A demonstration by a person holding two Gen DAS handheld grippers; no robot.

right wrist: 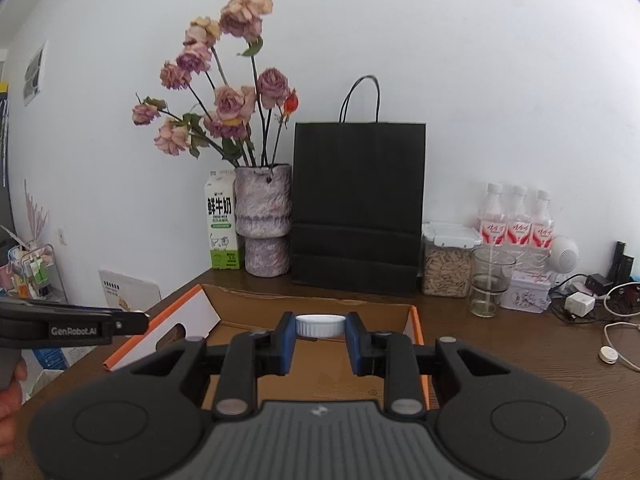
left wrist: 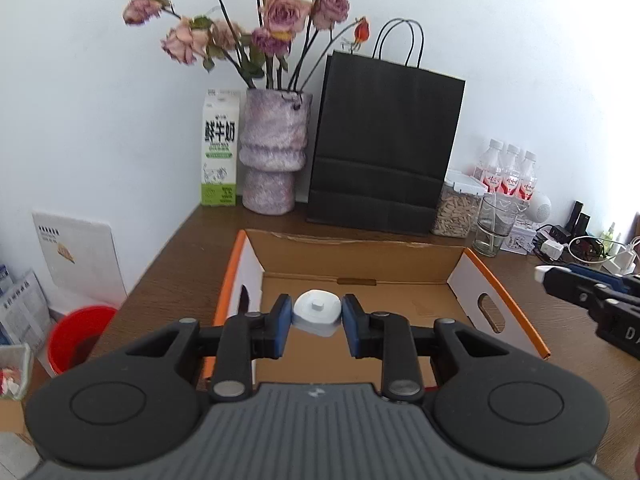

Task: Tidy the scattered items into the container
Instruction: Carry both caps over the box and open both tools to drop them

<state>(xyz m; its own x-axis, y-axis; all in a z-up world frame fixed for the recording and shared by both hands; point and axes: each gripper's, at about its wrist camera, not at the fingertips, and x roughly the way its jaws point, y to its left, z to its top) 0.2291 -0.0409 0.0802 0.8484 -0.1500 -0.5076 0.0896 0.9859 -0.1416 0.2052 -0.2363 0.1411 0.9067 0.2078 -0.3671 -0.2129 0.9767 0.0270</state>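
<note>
- Judging from both wrist views, the task is rated as mid-way: two items are carried, none is seen resting inside the open brown cardboard box with orange-edged white end flaps (left wrist: pixel 360 264).
- The left gripper (left wrist: pixel 316 318) is clenched on a small white rounded-square plastic cap with a raised centre stud (left wrist: pixel 317 309); the cap is pinched between the blue pads, with the box floor seen beyond the fingertips.
- The right gripper (right wrist: pixel 320 330) is clenched on a small white ribbed ceramic ramekin (right wrist: pixel 320 325); the dish is held upright between the blue pads, with the far box wall seen behind it.
- The visible box floor ahead of and below both pairs of tongs appears bare, so release of both items into the box is judged to be left.
- No further scattered items are seen on the brown wooden table (right wrist: pixel 500 364) beside the tongs; whether more remain cannot be told.
- The near part of the box is hidden behind each gripper body.
- The underside of the cap and the inside of the ramekin are not shown.
- How high the items are held above the box floor cannot be told.
- The opposite gripper is cut off at the edge of each view.
</note>
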